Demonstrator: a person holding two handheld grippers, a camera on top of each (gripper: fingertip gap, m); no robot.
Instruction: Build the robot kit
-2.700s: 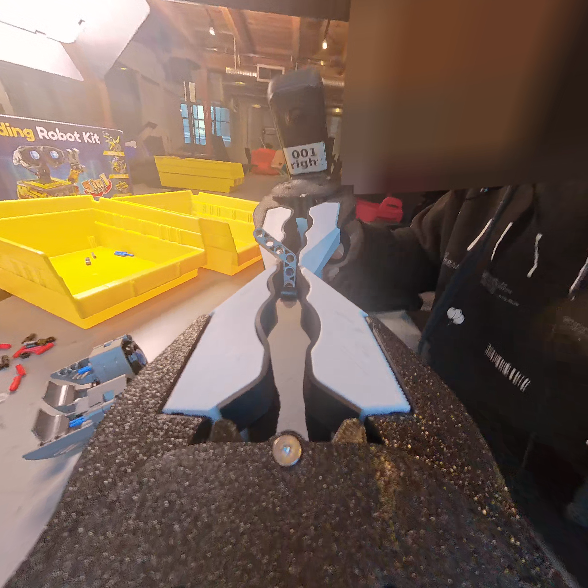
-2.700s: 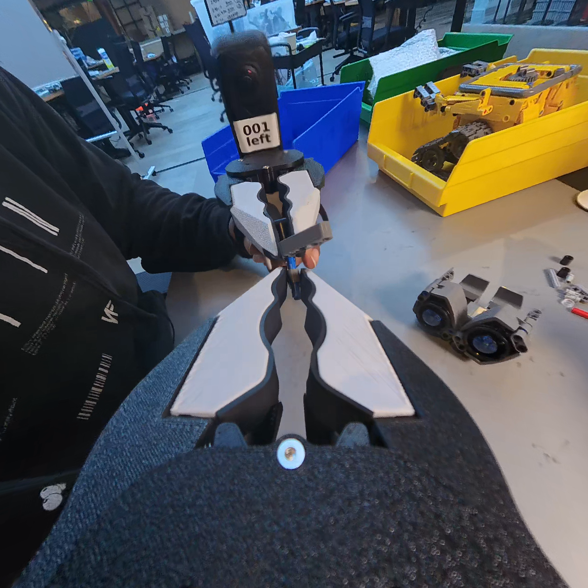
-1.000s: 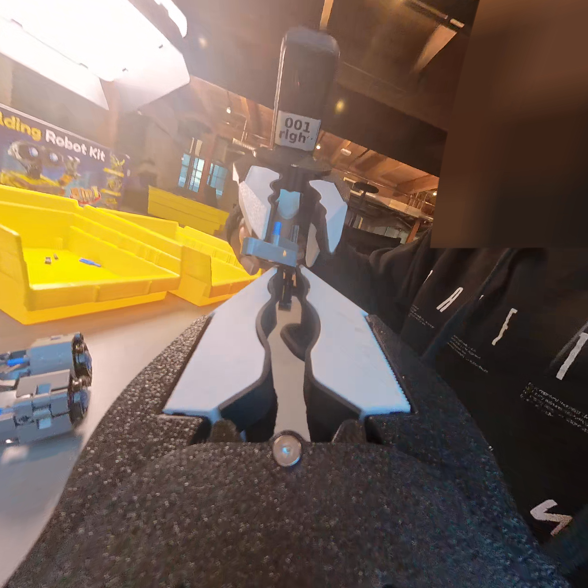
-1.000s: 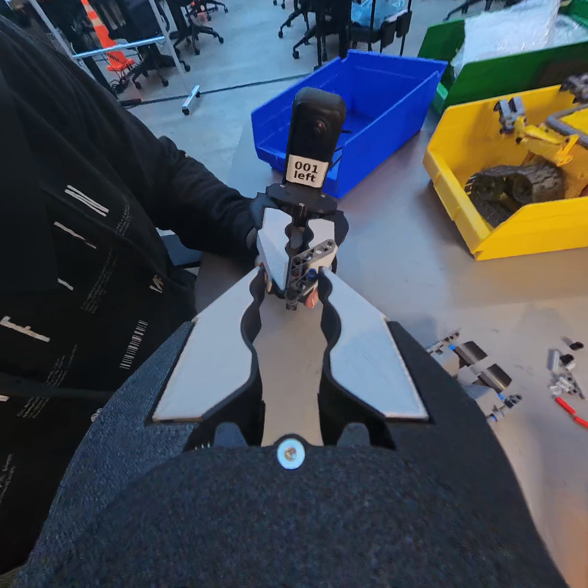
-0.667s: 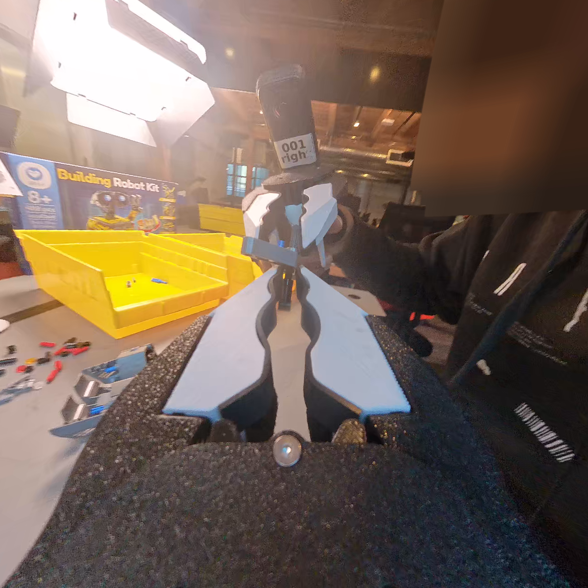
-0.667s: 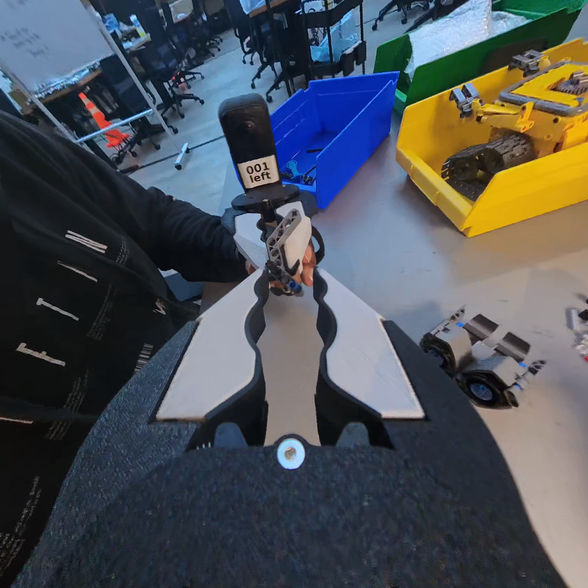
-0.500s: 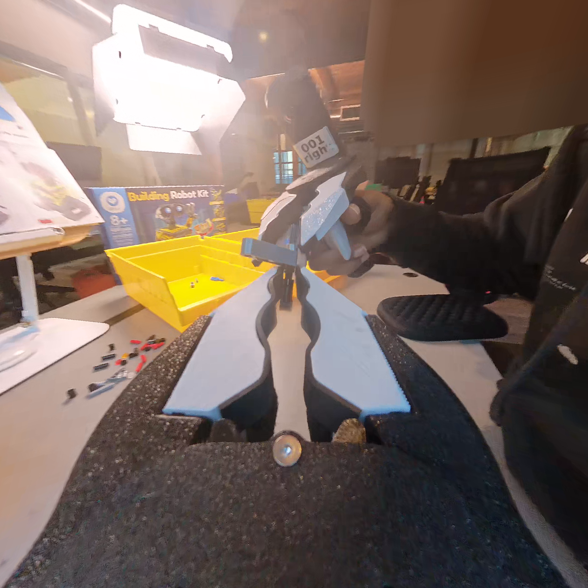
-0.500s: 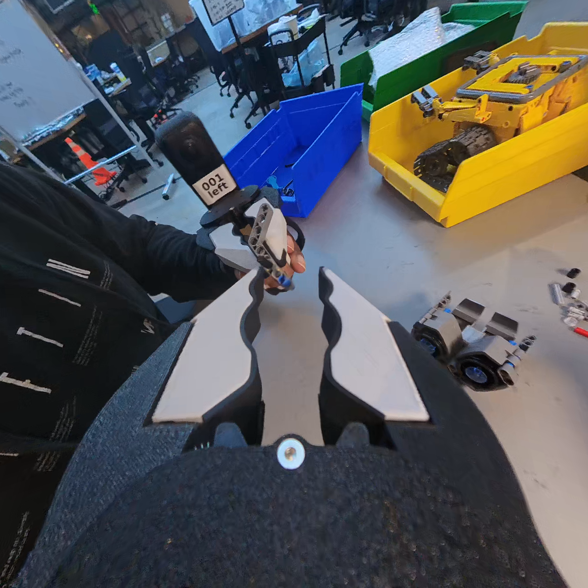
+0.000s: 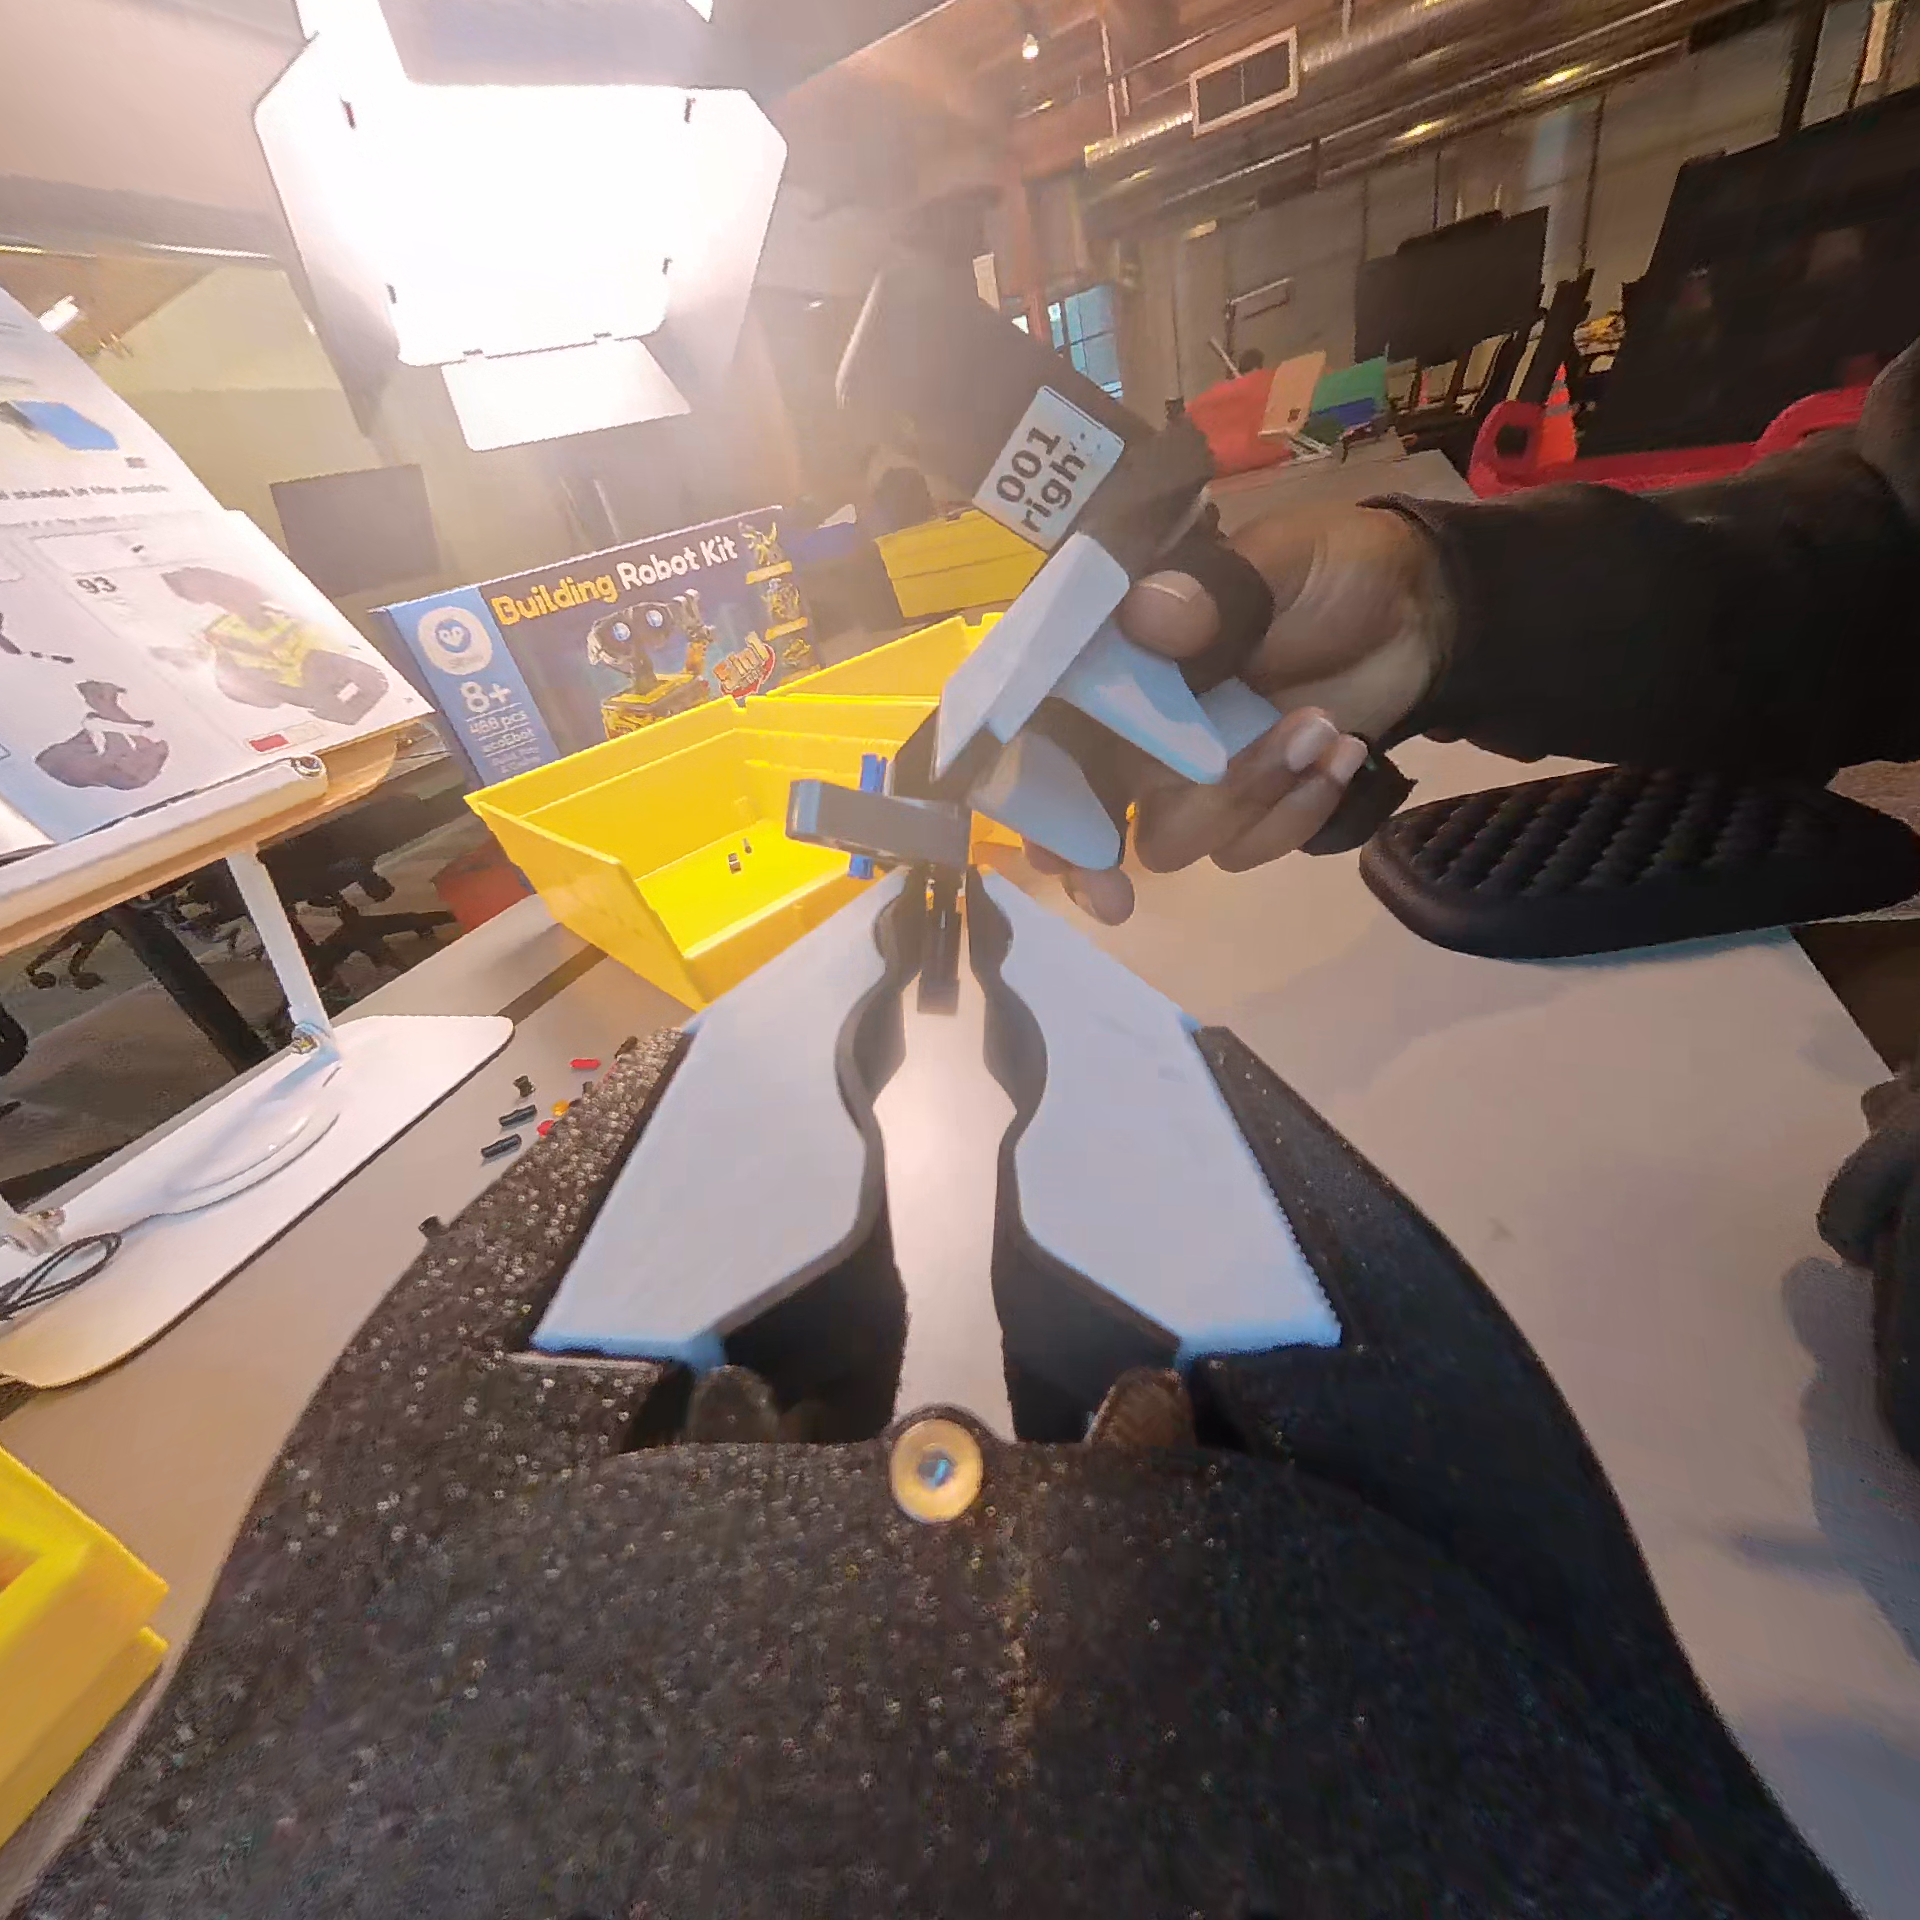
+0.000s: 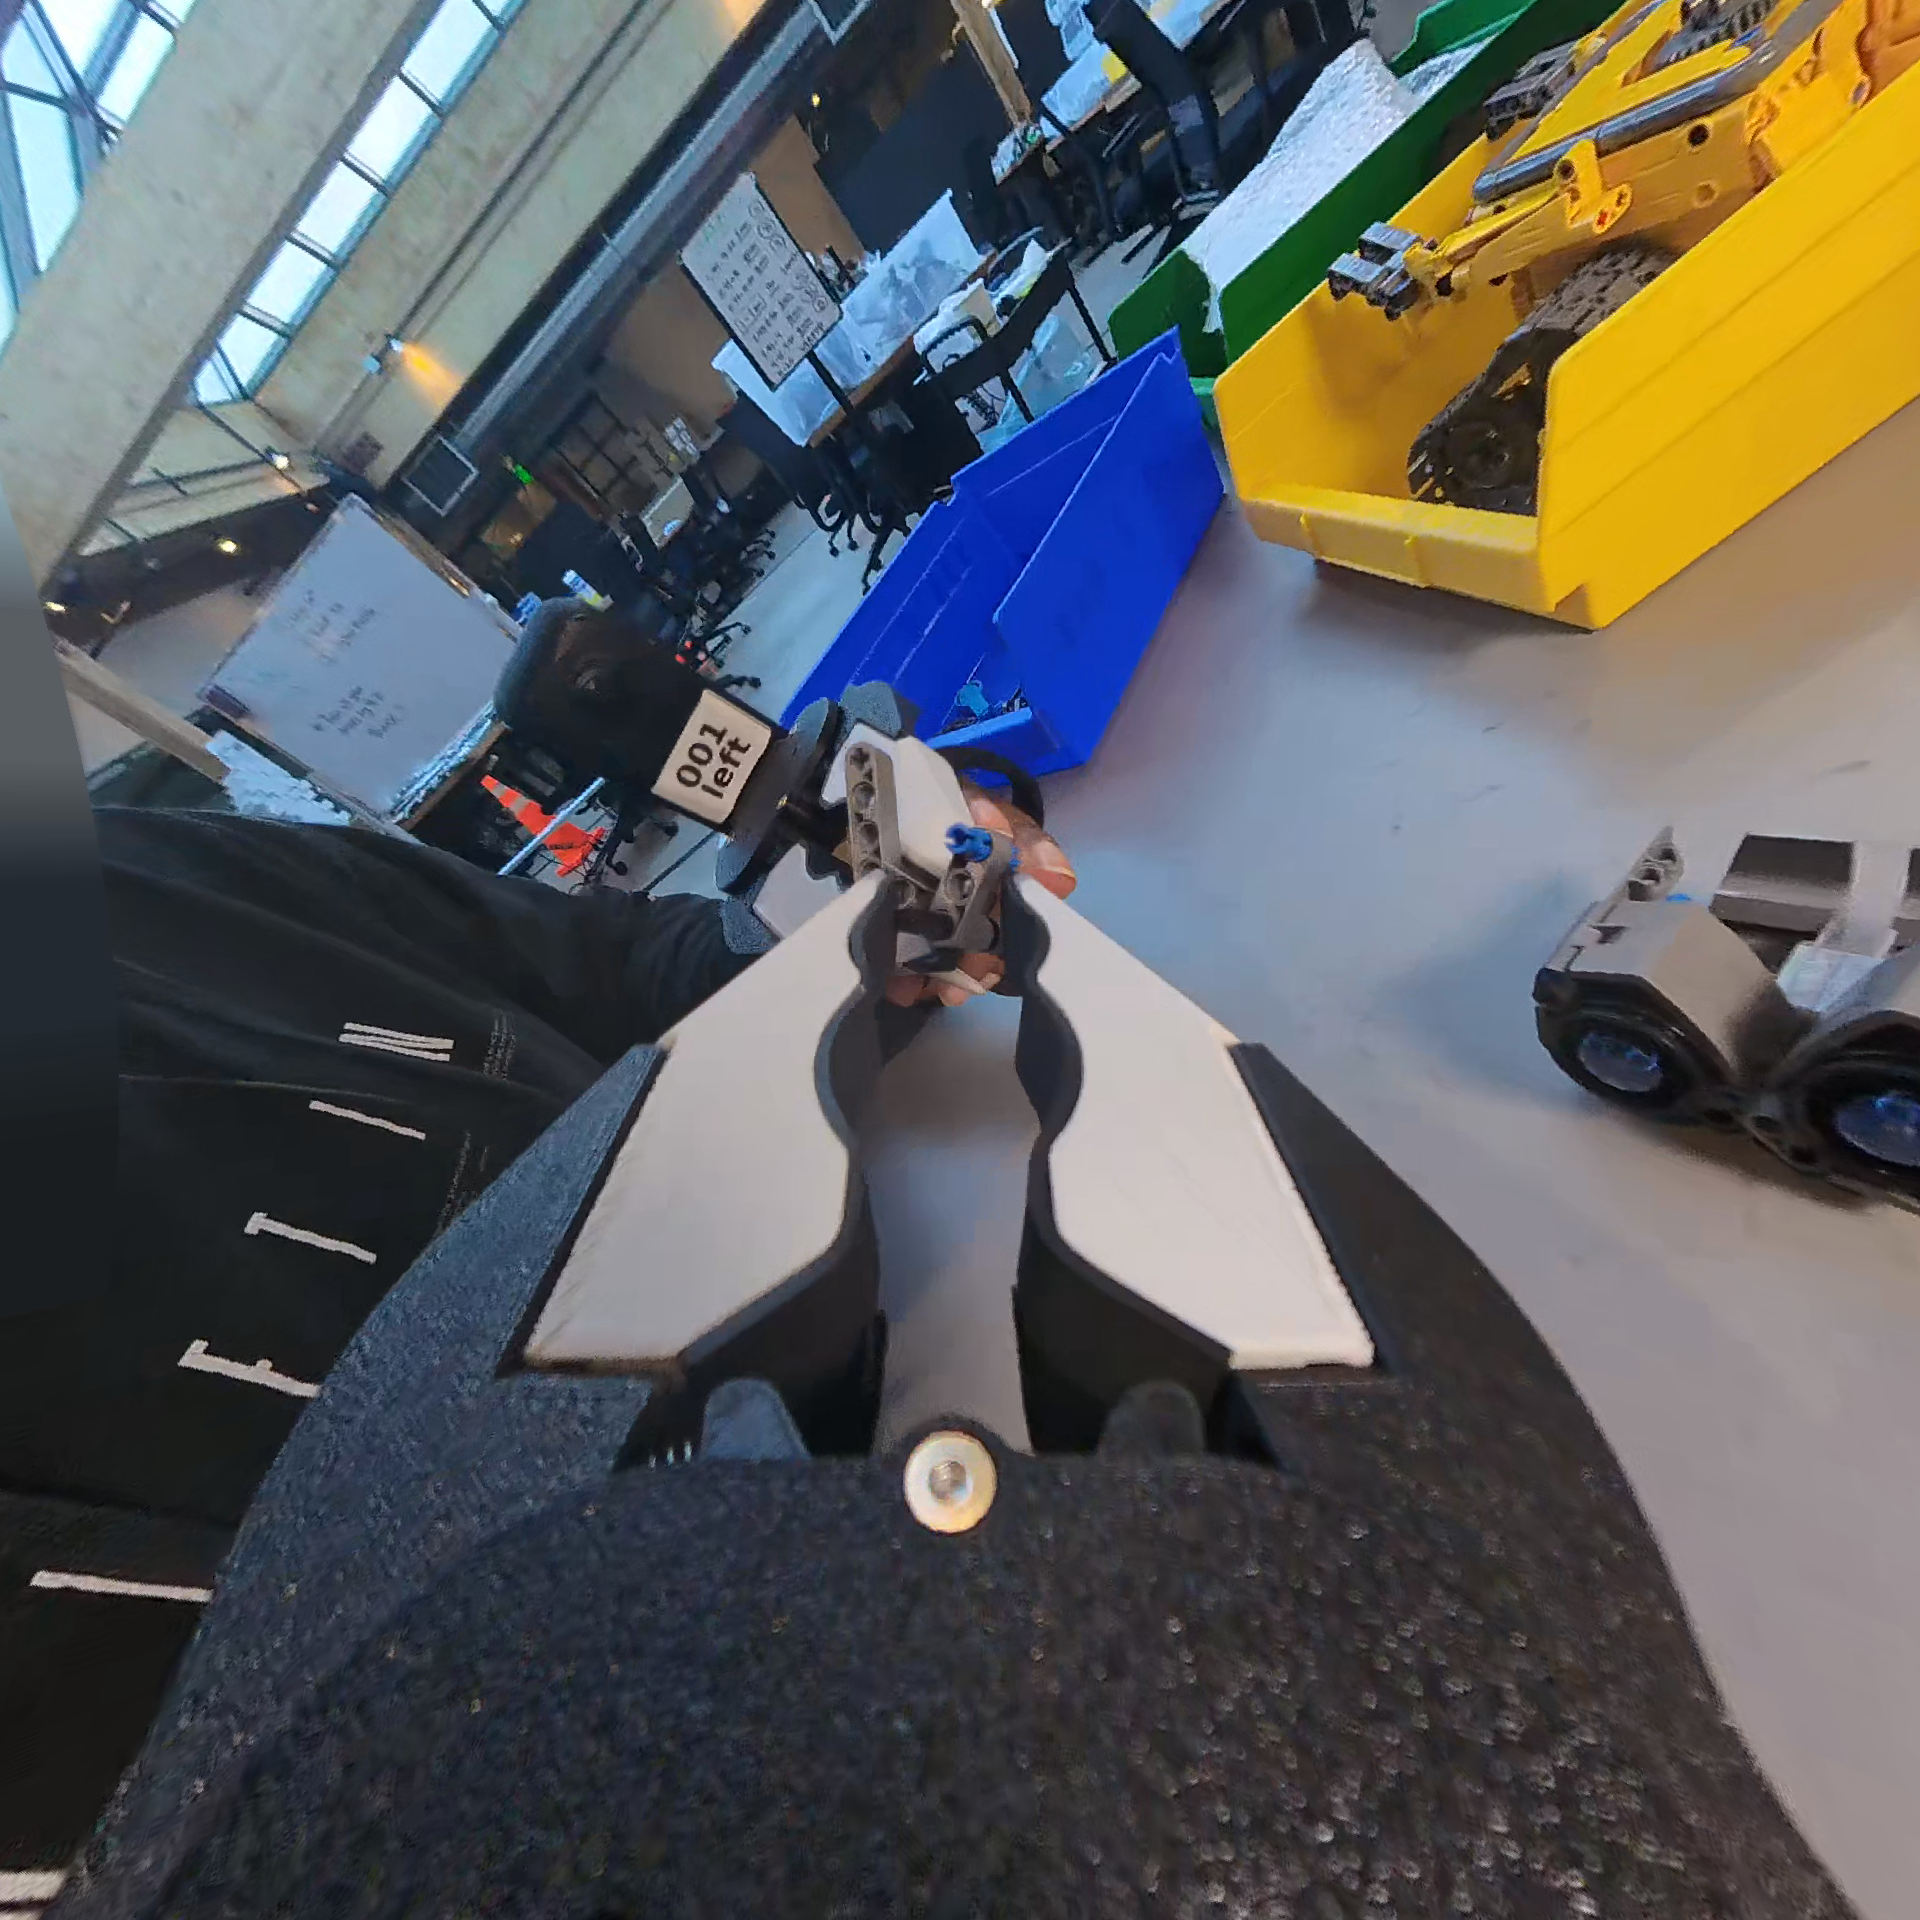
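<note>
My left gripper (image 9: 940, 906) is shut on a short black part (image 9: 938, 961) that hangs from a grey holed beam (image 9: 868, 826) with blue pins, held above the grey table. My right gripper (image 9: 971, 774) comes in tilted from the right, and its fingers meet the beam's end. In the right wrist view, my right gripper (image 10: 940, 914) is closed around the bent end of the same beam (image 10: 871, 821). The left gripper's white finger (image 10: 920, 805) shows just behind it. A hand holds each gripper.
A yellow bin (image 9: 665, 831), a blue kit box (image 9: 623, 644), an instruction booklet on a stand (image 9: 156, 665), loose small parts (image 9: 520, 1117) and a black pad (image 9: 1621, 862). A blue bin (image 10: 1081, 582), a yellow bin with a tracked model (image 10: 1662, 416), and a grey two-lens assembly (image 10: 1714, 1029). The grippers are tip to tip, or close to it.
My right gripper opened off the beam, then came back and closed on its end. My left gripper stayed shut on the part. Both grippers swung and tilted.
</note>
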